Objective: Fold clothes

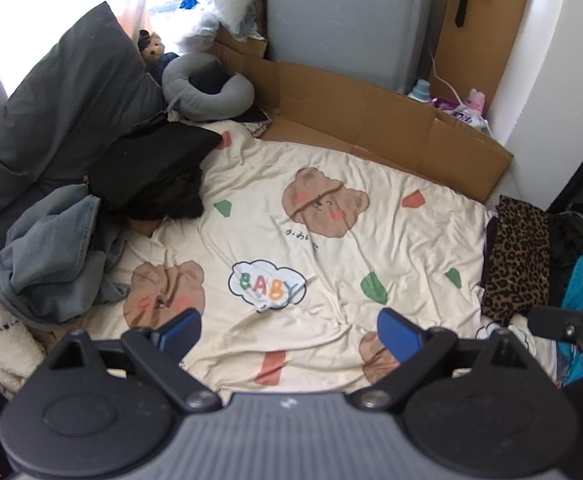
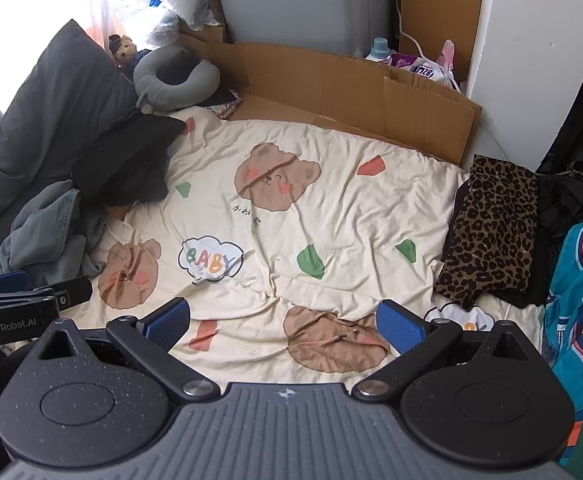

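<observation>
Both grippers hang above the bed with their blue pads spread wide and nothing between them: the left gripper [image 1: 289, 334] and the right gripper [image 2: 283, 322]. The cream bear-print sheet [image 2: 331, 208] lies bare in the middle. Clothes wait at its edges: one crumpled denim garment [image 1: 51, 252] and one black garment [image 1: 151, 168] on the left, one folded leopard-print garment [image 2: 491, 232] on the right. A flattened cardboard box [image 1: 371, 120] lines the far side, holding nothing.
</observation>
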`<state>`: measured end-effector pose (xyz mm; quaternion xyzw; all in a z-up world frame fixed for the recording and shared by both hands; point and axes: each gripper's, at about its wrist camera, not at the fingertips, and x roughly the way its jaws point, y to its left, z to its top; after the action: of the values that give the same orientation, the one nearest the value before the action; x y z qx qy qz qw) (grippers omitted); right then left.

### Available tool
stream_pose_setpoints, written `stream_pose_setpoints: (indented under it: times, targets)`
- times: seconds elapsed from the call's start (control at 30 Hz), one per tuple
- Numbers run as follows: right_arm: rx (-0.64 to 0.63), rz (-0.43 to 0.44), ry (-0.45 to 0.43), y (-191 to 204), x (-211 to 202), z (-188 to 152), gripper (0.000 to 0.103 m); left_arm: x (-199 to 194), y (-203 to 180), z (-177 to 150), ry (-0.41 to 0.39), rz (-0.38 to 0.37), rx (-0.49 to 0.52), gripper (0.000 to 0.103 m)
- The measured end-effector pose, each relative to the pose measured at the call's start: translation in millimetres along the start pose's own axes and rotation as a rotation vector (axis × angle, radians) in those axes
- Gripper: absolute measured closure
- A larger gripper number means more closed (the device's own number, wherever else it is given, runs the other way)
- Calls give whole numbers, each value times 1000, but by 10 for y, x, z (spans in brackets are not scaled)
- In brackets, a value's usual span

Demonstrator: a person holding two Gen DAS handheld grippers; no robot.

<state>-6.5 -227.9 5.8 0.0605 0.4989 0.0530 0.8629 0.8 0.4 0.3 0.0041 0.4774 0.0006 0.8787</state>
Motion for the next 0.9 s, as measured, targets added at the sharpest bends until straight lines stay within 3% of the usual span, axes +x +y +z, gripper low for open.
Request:
stream_pose_setpoints:
  times: [0.2, 0.9]
  targets:
    - [2, 3, -2, -6, -2, -2, 1, 15, 26, 54, 42, -22, -17, 7]
    - [4, 4, -4, 1, 11, 12, 1, 7, 47, -60, 6, -21, -15, 7]
